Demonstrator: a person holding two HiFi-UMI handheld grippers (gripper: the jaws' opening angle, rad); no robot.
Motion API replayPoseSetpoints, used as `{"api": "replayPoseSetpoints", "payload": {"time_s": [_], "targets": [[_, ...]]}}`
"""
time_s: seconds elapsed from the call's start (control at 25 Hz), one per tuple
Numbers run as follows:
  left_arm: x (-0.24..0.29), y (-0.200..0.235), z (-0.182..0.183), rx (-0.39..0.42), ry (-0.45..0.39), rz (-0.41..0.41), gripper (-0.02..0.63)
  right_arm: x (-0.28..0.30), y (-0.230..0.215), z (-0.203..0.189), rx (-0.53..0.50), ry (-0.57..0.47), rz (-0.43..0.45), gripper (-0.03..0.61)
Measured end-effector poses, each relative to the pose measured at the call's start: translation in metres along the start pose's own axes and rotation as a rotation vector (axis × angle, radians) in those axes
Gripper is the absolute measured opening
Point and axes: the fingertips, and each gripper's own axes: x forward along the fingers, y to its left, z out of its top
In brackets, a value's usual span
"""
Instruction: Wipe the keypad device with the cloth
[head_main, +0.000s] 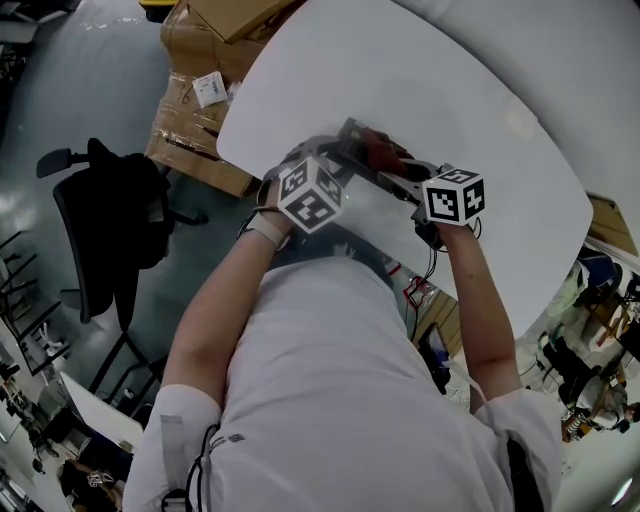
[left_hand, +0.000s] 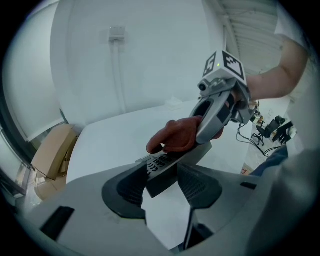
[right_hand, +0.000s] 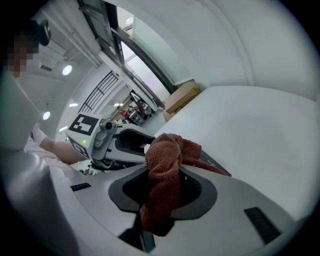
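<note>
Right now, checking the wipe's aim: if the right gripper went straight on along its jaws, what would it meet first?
The keypad device: the cloth in the right gripper seems pressed on it, with the left gripper holding it just behind.

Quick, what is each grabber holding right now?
Left gripper: shut on the keypad device, held above the table.
Right gripper: shut on the cloth, which touches the keypad device.
</note>
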Motion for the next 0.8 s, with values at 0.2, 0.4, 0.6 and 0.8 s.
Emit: {"api": "replayPoseSetpoints", "payload": {"time_s": [0.2, 0.4, 0.6, 0.8], "targets": [[0.000, -0.001, 0.000, 0.007, -0.014, 0.001, 0.183, 0.013, 0.006, 0.004, -0.087, 0.085, 0.017, 0.115], [0.000, -0.001, 0.000, 0.014, -0.026, -0.005, 0.183, 0.023, 0.003, 0.007, -0.042, 0.144, 0.084, 0.115], [0.000, -0.002, 0.000, 0.021, -0.043, -0.004, 0.183, 0.035, -0.016, 0.012, -0.016, 0.168, 0.072, 0.115], [-0.002, -0.004, 0.000, 0.020, -0.044, -0.008, 0.183, 0.047, -0.038, 0.016, 0.005, 0.186, 0.048, 0.114]]}}
